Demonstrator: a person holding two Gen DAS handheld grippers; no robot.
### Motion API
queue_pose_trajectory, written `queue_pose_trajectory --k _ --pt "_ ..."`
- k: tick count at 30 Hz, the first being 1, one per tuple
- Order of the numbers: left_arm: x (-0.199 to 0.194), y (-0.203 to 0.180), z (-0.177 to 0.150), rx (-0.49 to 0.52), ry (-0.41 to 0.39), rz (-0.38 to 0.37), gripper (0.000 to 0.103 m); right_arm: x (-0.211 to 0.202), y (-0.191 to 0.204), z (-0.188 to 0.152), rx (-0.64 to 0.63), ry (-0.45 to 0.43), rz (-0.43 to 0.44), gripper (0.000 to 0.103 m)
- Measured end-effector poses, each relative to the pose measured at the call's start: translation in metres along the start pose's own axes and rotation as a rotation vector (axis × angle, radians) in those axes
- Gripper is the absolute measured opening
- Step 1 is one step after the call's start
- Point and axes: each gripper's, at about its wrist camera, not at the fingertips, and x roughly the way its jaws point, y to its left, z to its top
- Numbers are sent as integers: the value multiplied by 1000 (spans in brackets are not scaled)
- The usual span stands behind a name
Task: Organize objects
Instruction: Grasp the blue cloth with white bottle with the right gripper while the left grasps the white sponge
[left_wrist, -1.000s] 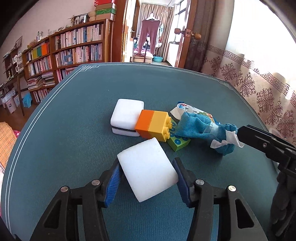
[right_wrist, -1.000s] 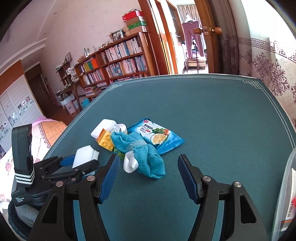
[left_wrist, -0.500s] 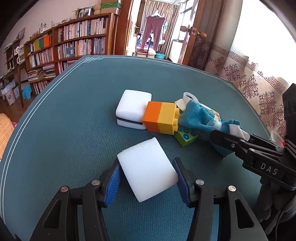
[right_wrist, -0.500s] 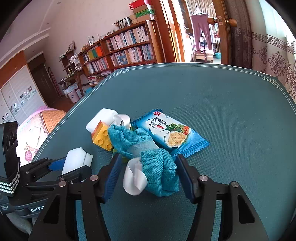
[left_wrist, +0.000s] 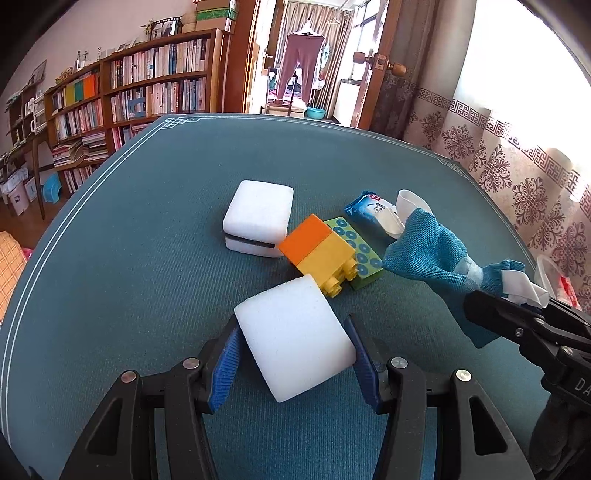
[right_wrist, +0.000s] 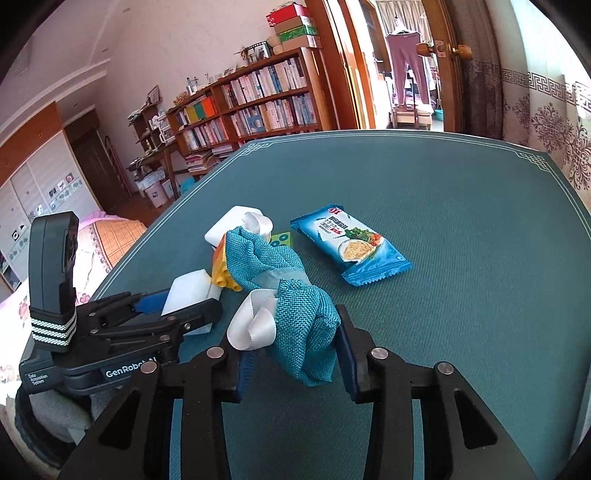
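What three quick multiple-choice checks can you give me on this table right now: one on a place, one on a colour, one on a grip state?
1. Where does the snack packet lie?
A. on the table, beyond the teal cloth bundle
B. between the left gripper's fingers
C. on top of the white foam block

2. What colours is the two-tone toy brick?
A. red and blue
B. orange and yellow
C. all green

3. What is the left gripper doing?
A. hanging open over bare table
B. shut on the snack packet
C. shut on a white foam block

Answers:
1 A: the right wrist view shows it flat on the teal surface, past the bundle.
2 B: the left wrist view shows an orange half joined to a yellow studded half.
3 C: both blue pads press the block's sides.
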Motion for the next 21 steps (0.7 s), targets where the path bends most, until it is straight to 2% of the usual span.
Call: queue_pose_trajectory --k 21 --pt "-10 -23 -8 55 0 -32 58 -58 -42 -24 136 -66 -86 39"
